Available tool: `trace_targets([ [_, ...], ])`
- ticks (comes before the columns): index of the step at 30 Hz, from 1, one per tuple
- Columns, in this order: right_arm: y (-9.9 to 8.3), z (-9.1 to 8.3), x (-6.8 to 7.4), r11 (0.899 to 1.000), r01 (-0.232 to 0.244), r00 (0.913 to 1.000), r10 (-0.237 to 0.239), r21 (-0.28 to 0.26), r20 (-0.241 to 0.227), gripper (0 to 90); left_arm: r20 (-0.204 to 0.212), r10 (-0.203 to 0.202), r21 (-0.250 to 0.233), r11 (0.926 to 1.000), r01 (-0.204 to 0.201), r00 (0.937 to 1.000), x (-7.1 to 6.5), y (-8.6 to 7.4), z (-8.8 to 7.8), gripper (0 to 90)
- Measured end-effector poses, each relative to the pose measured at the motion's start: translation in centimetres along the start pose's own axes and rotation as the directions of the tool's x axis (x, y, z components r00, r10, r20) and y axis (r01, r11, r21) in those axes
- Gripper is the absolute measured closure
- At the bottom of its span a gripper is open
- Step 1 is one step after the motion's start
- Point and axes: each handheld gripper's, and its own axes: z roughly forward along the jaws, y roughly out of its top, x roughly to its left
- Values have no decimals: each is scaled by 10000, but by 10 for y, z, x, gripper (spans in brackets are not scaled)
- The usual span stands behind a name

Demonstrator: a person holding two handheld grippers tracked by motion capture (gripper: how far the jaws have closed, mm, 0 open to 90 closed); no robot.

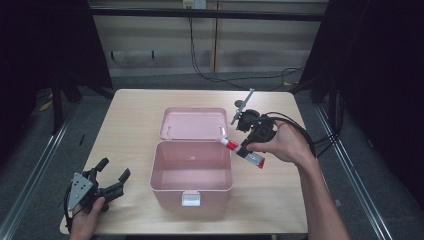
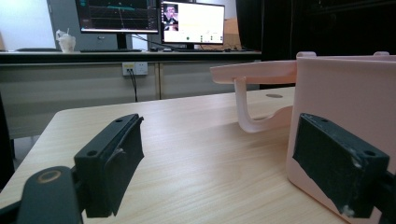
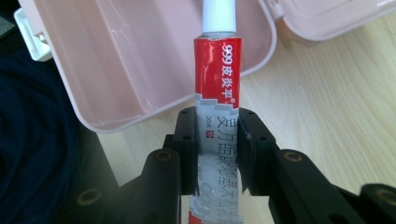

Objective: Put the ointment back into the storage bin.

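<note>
Right hand-held gripper [image 1: 243,148] sits right of centre in the high view, held in the person's right hand [image 1: 282,142], jaws clamped on a red and silver ointment tube [image 1: 246,152]. In the right gripper view the tube [image 3: 218,116] stands between the two black pads, its white cap at the top of the frame over the inside of the pink box [image 3: 140,60]. In the high view the capped end reaches the right rim of the box [image 1: 191,172], which stands open at centre frame on the tabletop [image 1: 135,125], its lid [image 1: 194,123] laid back behind it. Left hand-held gripper [image 1: 111,177] rests at the lower left of the high view, jaws apart and holding nothing. In the left gripper view the box wall [image 2: 345,93] stands just beyond the right jaw.
</note>
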Motion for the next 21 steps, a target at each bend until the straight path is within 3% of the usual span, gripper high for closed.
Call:
trace_targets([
  [6, 11, 4, 6, 9987, 413, 9991, -410, 311, -98, 715, 7, 14, 10, 10000, -14, 10000, 0, 0, 0, 157],
  [21, 48, 6, 18, 9922, 1169, 9931, -1171, 430, 7, 714, 8, 6, 0, 10000, -6, 10000, 0, 0, 0, 157],
])
